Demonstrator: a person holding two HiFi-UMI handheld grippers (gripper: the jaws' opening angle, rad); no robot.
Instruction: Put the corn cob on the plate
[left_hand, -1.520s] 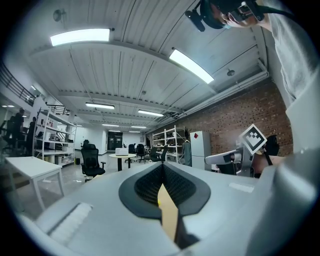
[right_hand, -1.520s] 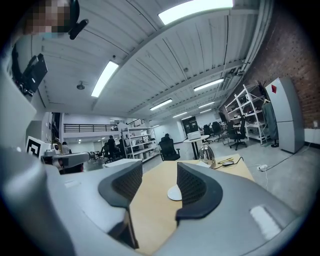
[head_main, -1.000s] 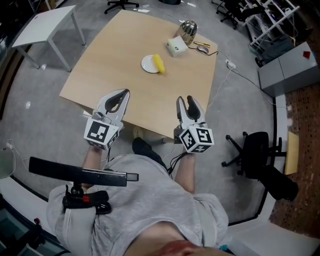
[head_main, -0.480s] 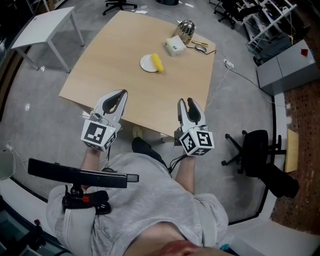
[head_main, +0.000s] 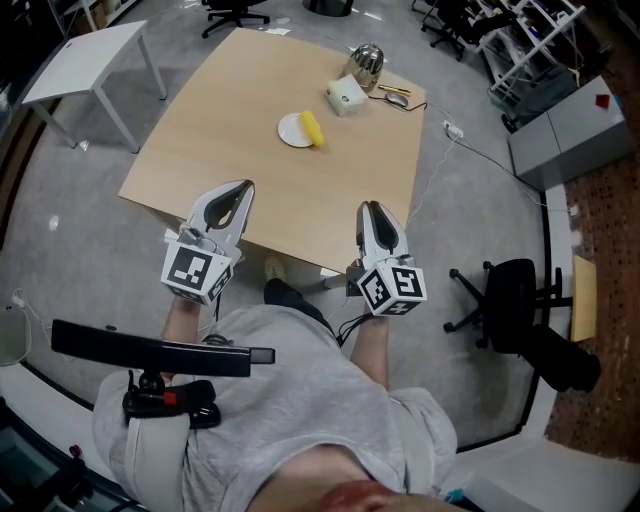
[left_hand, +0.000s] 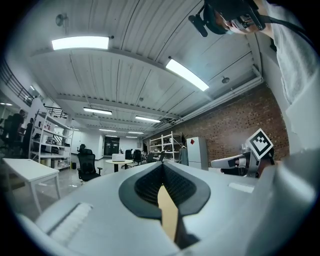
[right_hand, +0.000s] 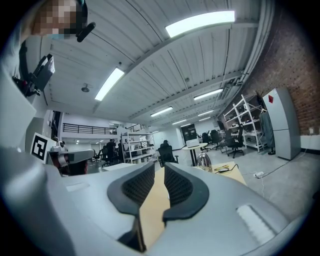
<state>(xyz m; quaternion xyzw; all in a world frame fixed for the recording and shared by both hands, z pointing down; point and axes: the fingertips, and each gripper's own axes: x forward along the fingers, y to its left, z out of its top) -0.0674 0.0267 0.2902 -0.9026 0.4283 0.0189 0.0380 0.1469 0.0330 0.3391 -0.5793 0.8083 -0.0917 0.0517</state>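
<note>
- Head view: the corn cob (head_main: 314, 128) lies on the right part of the plate (head_main: 291, 131), far up the table (head_main: 250, 190). It is well apart from both grippers, which hang at the table's near edge. I judge the task done.
- What could go wrong: the cob seems to sit close to the plate's right rim, perhaps overhanging it; I cannot tell which. It is round, so a knock to the table or a nudge to the plate could roll it off onto the wood.
- Another risk: both grippers point level just over the near edge, so a careless lowering could bump the tabletop and jolt the plate.
- The left gripper (head_main: 240, 188) has its jaws together at the tips, with nothing between them.
- The right gripper (head_main: 373, 208) has just been closing its jaws. The right gripper view shows a narrow slit left between them, with only the tabletop visible through it, so it grips nothing.
- Containers: the plate holds the cob and nothing else that I can make out.
- A white box (head_main: 343, 95) stands near the far corner, just beside a shiny metal pot (head_main: 366, 62). Whether either holds anything is too small to tell.
</note>
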